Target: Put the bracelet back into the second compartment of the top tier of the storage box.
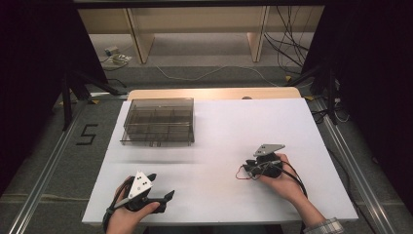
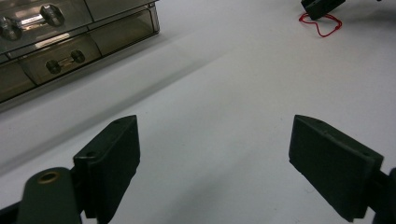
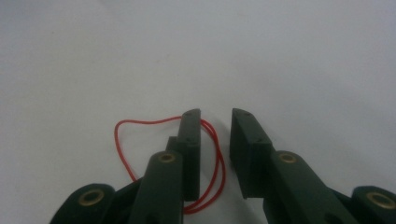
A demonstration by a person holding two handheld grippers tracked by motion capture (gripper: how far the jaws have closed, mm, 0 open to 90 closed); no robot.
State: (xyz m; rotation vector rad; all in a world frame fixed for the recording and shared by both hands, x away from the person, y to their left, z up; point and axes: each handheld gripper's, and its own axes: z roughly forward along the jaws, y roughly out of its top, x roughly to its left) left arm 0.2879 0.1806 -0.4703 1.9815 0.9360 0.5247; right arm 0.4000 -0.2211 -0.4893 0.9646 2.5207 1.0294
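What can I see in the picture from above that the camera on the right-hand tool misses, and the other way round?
From above: the smoky clear drawer box at the table's far left, both hands, and the left gripper resting near the front edge. The right gripper view gives the close detail: the right gripper has its jaws narrowly apart, one strand of the red string loop running in the gap between them, the pads not yet pressing it. Both share the white table and the red string.

One red string loop [image 3: 122, 148], one drawer box [image 1: 159, 121], two tongs [image 1: 165, 197].
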